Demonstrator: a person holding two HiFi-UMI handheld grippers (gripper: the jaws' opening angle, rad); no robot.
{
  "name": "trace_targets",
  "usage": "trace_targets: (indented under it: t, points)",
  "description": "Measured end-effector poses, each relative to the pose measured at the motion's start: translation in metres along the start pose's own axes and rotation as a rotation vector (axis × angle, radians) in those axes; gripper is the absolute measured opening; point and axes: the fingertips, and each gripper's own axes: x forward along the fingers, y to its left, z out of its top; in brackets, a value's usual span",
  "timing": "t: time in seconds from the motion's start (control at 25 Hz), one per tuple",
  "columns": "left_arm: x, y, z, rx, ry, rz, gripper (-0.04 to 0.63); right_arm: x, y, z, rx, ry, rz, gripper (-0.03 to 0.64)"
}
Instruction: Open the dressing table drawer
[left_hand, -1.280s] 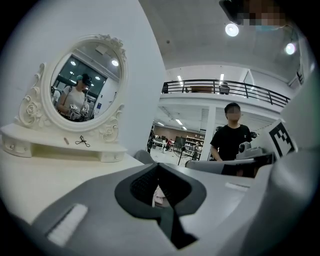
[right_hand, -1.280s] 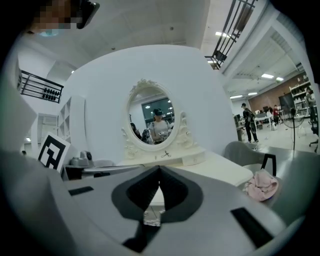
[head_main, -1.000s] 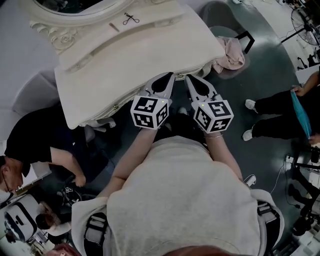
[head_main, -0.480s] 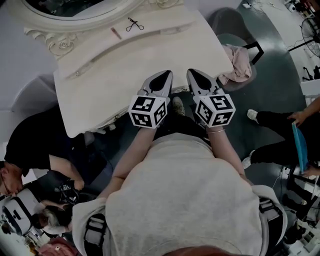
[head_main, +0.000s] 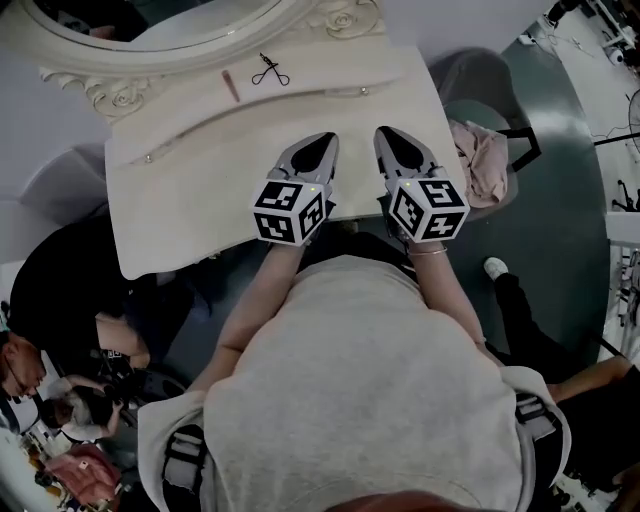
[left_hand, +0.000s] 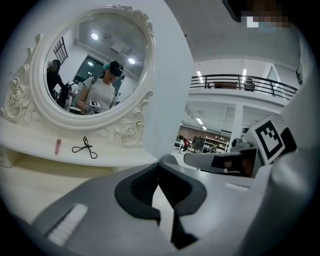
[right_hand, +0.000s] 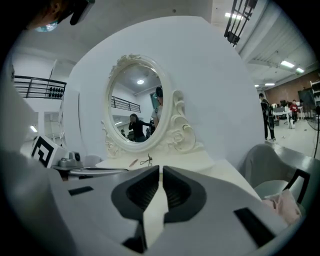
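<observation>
The cream dressing table stands in front of me, its oval mirror at the back. Its drawer front is hidden under the tabletop in every view. Two small knobs show on the raised back shelf. My left gripper and right gripper hover side by side over the front part of the tabletop, pointing at the mirror. Both are shut with nothing between the jaws, as the left gripper and right gripper show in their own views.
A black eyelash curler and a pink tube lie on the back shelf. A chair with pink cloth stands right of the table. People crouch at the left. A grey rounded seat is beside the table's left end.
Both grippers have advanced from the table's front edge to over the tabletop, toward the mirror. Their jaws stayed shut.
</observation>
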Motion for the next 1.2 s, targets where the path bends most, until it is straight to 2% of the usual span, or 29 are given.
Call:
trace_targets:
  t: [0.2, 0.64, 0.72, 0.76, 0.8, 1.2]
  points:
    - [0.033, 0.021, 0.002, -0.03, 0.009, 0.06, 0.009, 0.034, -0.027, -0.001, 0.01, 0.042, 0.054, 0.009]
    - [0.077, 0.052, -0.023, -0.11, 0.083, 0.157, 0.009, 0.089, -0.066, -0.029, 0.047, 0.172, 0.133, 0.012]
    - [0.081, 0.057, -0.027, -0.118, 0.096, 0.168, 0.009, 0.098, -0.069, -0.036, 0.064, 0.2, 0.15, 0.024]
    - [0.083, 0.058, -0.029, -0.122, 0.103, 0.174, 0.009, 0.102, -0.07, -0.041, 0.076, 0.219, 0.159, 0.053]
    - [0.085, 0.06, -0.031, -0.125, 0.109, 0.179, 0.009, 0.106, -0.073, -0.045, 0.088, 0.235, 0.161, 0.086]
    - [0.1, 0.072, -0.052, -0.148, 0.154, 0.175, 0.009, 0.14, -0.097, -0.075, 0.138, 0.289, 0.098, 0.123]
